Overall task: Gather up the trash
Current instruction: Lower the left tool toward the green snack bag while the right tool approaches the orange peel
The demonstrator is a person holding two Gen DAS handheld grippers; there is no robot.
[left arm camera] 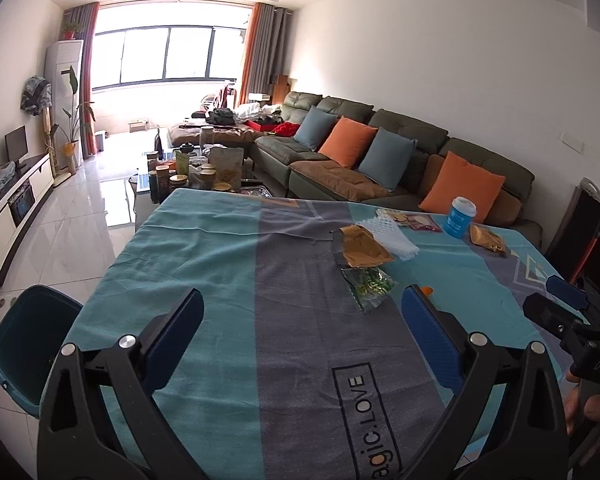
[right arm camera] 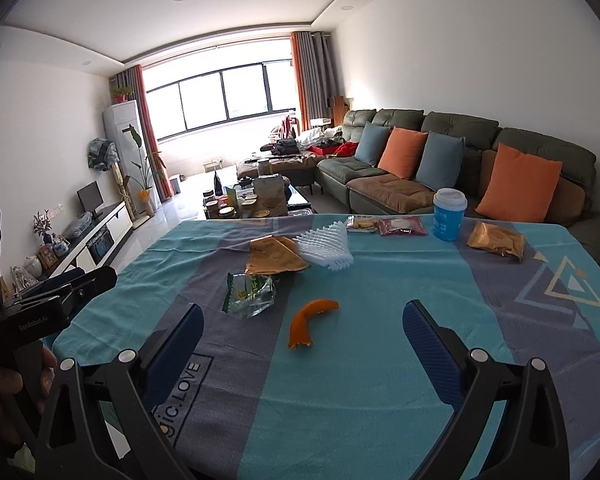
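Trash lies on a table with a teal and grey cloth [right arm camera: 360,380]. An orange peel [right arm camera: 310,320] lies just ahead of my right gripper [right arm camera: 304,324], which is open and empty. Beyond it are a clear green wrapper [right arm camera: 250,292], a gold foil bag [right arm camera: 274,260], white foam netting [right arm camera: 326,248], two snack packets [right arm camera: 402,226], a blue cup [right arm camera: 448,218] and another gold bag [right arm camera: 496,240]. My left gripper [left arm camera: 302,312] is open and empty over the cloth, left of the green wrapper [left arm camera: 370,286] and gold bag [left arm camera: 364,248].
A teal bin [left arm camera: 24,344] stands on the floor by the table's left edge. A green sofa [right arm camera: 460,168] with cushions runs behind the table at right. A cluttered coffee table [right arm camera: 252,200] stands beyond the far edge.
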